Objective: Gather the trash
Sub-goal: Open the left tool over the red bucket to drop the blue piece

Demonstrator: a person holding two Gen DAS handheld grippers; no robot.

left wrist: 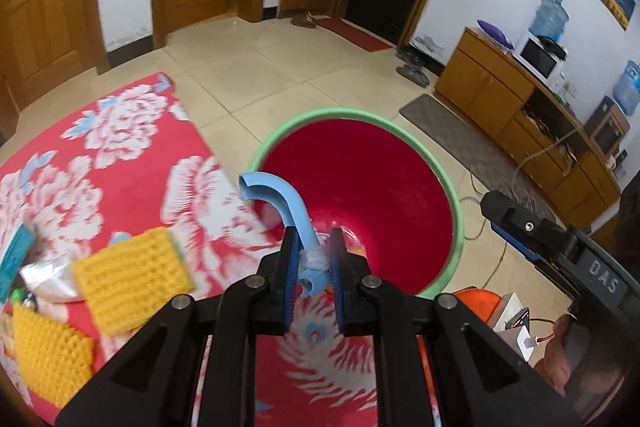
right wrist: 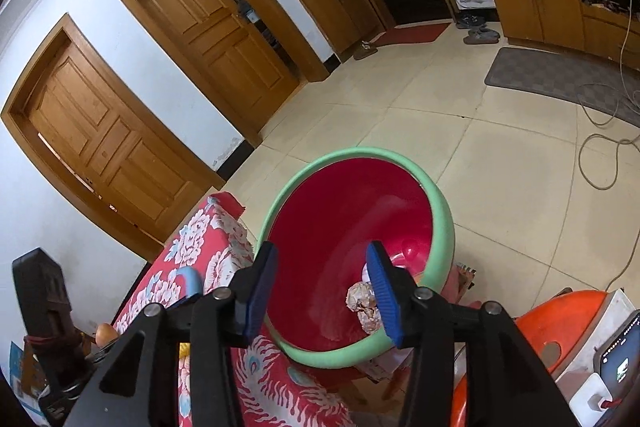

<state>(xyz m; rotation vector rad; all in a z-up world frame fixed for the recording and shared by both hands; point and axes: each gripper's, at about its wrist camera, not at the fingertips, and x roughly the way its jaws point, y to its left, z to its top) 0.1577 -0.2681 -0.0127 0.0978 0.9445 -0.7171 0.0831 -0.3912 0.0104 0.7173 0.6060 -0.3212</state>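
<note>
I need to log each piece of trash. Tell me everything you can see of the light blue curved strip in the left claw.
The light blue curved plastic-looking strip is a thin, flat, smooth band. Its top bends over into a hook pointing left, and its lower end curls into a small loop. It stands roughly upright, pinched between the blue pads of the shut left claw, together with a small clear crinkled wad. It hangs over the near edge of the red bin with the green rim, beside the red floral cloth.

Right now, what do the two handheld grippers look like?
Both match: the left gripper and right gripper have black angular linkage arms with silver pivot bolts and ribbed blue finger pads. The right gripper's black body reads "DAS" in the left wrist view.
</note>
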